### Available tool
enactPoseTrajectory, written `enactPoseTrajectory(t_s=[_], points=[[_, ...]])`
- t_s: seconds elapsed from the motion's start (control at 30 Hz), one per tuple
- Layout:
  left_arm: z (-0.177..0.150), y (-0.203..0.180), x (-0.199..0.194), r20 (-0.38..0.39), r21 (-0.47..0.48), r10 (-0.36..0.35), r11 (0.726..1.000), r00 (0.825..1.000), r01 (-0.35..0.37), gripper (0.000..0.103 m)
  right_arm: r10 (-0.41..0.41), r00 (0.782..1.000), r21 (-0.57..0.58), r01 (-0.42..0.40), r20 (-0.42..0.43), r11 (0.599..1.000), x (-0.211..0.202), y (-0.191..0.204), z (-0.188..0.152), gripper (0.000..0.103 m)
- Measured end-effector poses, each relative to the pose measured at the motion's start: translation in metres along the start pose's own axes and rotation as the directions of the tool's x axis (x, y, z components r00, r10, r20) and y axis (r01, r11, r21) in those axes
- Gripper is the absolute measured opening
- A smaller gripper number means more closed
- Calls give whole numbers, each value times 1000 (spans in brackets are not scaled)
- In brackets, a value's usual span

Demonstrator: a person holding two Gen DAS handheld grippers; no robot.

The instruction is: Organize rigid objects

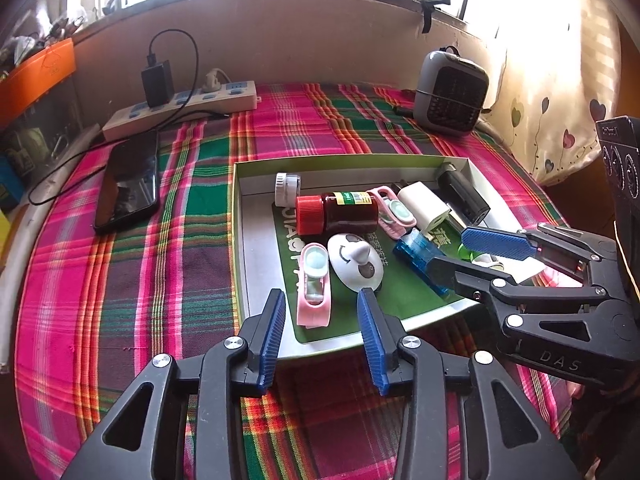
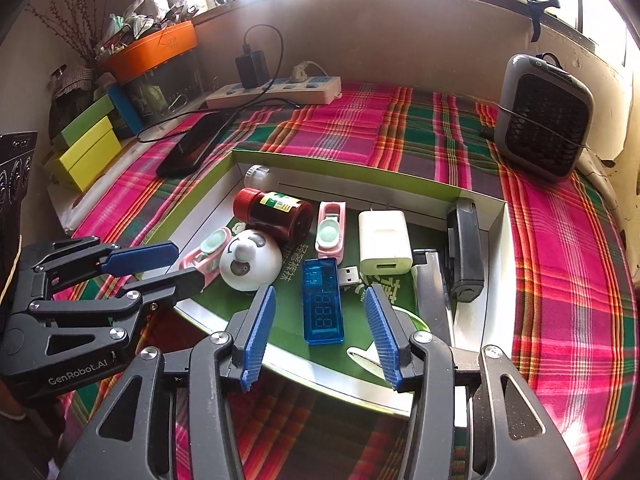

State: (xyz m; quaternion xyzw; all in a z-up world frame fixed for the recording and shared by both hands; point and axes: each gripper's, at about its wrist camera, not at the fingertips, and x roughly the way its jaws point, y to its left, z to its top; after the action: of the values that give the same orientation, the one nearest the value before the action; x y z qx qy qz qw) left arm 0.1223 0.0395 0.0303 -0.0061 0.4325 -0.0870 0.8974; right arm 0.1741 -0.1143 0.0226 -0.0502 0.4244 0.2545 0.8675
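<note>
Our left gripper [image 1: 322, 298] and right gripper [image 2: 320, 294] hover released, grasping nothing, over the shallow green-rimmed cardboard tray [image 2: 496, 216]. Inside we see a red-capped brown bottle [image 2: 276, 212], white charger cube [image 2: 384, 242], and translucent blue USB meter [image 2: 322, 304].

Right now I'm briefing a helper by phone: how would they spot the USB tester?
Find the shallow green-rimmed box on the plaid cloth. At its near edge, beside the white charger, lies the USB tester: the only clear blue block with a digit display.
</note>
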Motion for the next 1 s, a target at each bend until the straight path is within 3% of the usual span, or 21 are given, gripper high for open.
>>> enactPoseTrajectory(t_s=[0.2, 0.67, 1.0], points=[[-3, -6, -15, 32, -6, 60, 998, 998, -59, 39, -34, 999, 24, 33, 37, 999, -15, 1, -4, 48], [-30, -16, -38, 49, -51, 86, 995, 995, -84, 39, -134, 984, 50, 129, 121, 990, -56, 13, -32, 48], [-61, -22, -40, 23, -53, 116, 992, 993, -115, 39, -201, 976, 91, 193, 86, 977, -58, 19, -60, 48]])
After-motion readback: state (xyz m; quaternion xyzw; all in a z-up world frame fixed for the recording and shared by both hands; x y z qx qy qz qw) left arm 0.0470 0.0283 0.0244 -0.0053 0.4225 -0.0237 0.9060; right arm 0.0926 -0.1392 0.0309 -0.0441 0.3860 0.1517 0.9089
